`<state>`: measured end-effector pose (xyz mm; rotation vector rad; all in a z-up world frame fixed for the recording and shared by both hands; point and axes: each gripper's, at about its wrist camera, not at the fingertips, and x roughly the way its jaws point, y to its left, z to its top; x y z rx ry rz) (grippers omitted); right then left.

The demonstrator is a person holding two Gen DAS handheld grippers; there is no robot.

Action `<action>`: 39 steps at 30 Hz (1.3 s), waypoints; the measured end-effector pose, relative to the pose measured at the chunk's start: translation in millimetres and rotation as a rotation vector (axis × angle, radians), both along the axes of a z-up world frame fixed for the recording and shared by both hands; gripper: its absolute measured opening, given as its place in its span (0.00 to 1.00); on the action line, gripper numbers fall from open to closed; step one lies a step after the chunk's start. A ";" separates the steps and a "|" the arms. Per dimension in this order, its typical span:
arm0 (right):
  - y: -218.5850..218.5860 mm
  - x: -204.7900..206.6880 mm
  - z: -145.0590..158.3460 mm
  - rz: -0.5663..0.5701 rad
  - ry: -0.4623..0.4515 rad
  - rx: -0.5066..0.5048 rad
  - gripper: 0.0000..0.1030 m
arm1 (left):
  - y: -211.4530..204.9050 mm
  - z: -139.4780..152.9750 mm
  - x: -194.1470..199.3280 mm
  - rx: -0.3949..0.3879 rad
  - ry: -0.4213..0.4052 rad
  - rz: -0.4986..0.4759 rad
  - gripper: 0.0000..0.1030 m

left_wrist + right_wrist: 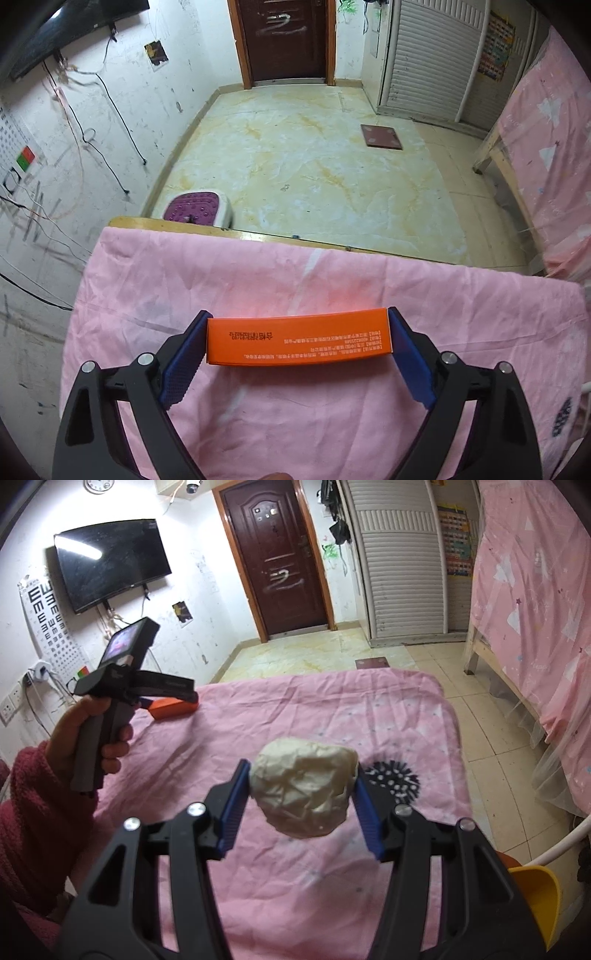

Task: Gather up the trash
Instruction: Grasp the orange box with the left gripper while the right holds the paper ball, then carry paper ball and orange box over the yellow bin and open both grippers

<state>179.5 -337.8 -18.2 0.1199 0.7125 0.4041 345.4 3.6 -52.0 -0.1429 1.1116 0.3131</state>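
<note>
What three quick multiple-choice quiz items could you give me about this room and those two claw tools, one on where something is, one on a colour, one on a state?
1. Where is the yellow bin?
A. On the far side of the table
B. At the lower right edge of the right wrist view, beside the table
C. Hanging on the door

2. What colour is the box in the left claw?
A. Green
B. White
C. Orange

3. What is the right claw doing?
A. Gripping a crumpled paper ball
B. Hanging open and empty
C. Resting flat on the pink cloth

Answers:
1. B, its yellow rim shows low on the right, past the cloth's edge.
2. C, the box between the blue pads is bright orange.
3. A, both pads press the ball's sides and it hangs above the cloth.
</note>
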 end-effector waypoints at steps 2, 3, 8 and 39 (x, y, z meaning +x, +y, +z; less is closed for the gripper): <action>-10.3 -2.9 0.8 -0.025 -0.003 -0.001 0.51 | -1.9 4.8 -4.4 -0.013 -0.014 -0.005 0.82; -19.1 -5.1 0.8 -0.046 -0.004 0.001 0.51 | -4.1 7.0 -6.7 -0.016 -0.021 -0.009 0.82; -57.5 -18.0 -3.2 -0.142 -0.001 0.006 0.51 | -24.8 28.0 -22.7 -0.055 -0.070 -0.056 0.82; -246.6 -141.7 14.7 -0.659 -0.194 0.202 0.83 | -352.0 89.1 -198.0 -0.266 -0.178 -0.864 0.82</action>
